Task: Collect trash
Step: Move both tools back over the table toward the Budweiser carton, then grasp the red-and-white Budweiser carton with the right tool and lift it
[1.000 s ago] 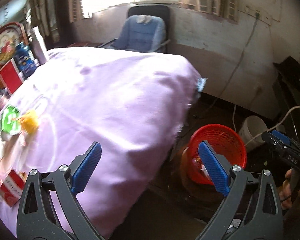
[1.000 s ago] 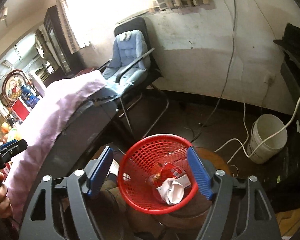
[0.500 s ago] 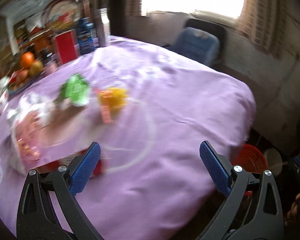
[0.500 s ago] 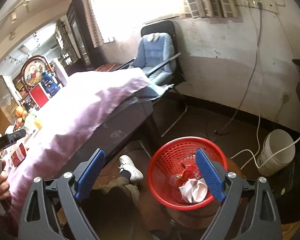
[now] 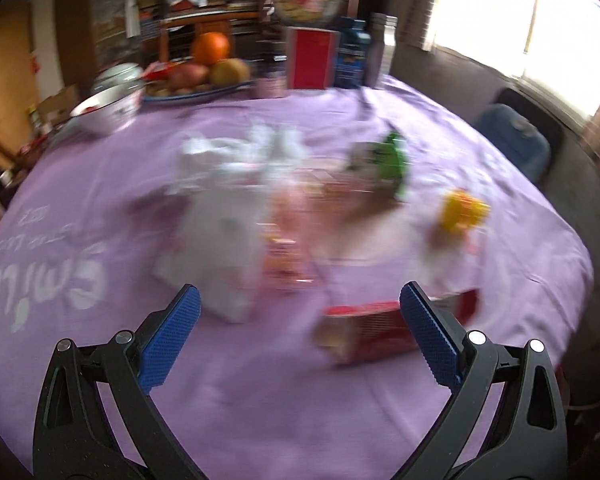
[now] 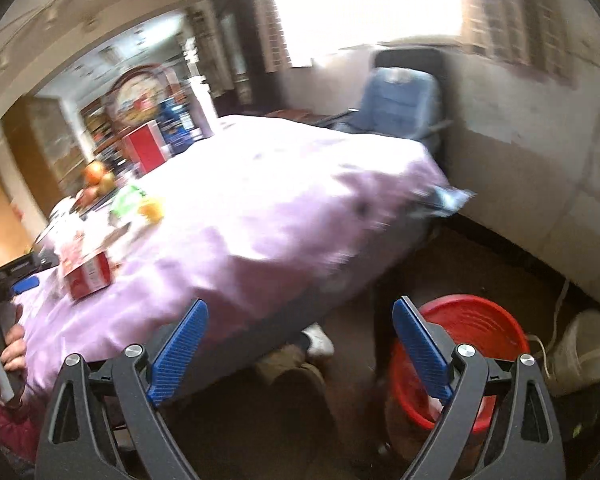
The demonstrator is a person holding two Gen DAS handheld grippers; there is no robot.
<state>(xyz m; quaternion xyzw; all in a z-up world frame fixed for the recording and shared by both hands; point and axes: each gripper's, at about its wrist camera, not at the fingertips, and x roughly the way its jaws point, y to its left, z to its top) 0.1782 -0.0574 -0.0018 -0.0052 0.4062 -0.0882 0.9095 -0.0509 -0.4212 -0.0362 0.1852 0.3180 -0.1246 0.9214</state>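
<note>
Trash lies blurred on the purple tablecloth [image 5: 260, 400]: a red carton [image 5: 364, 328] on its side, crumpled white plastic [image 5: 220, 232], a pink wrapper [image 5: 284, 248], a green wrapper [image 5: 392, 156] and a yellow wrapper [image 5: 462, 210]. My left gripper [image 5: 298, 292] hovers open over the near part of the table, the carton just beyond its right finger, nothing between the pads. My right gripper [image 6: 300, 305] stands open and empty off the table's edge, above the floor. The red basket [image 6: 468, 336] sits on the floor behind its right finger. The red carton [image 6: 88, 274] also shows at the left there.
At the table's far side stand a fruit plate [image 5: 204, 68], a white bowl [image 5: 104, 108], an upright red box [image 5: 310, 58] and bottles. A blue chair [image 6: 400, 100] is beyond the table. A white bucket [image 6: 580, 352] stands beside the basket. A person's shoe [image 6: 320, 340] is under the table.
The left gripper swung from the table's edge and basket round over the trash on the table. The right gripper rose and turned away from above the basket toward the table, its jaws wider.
</note>
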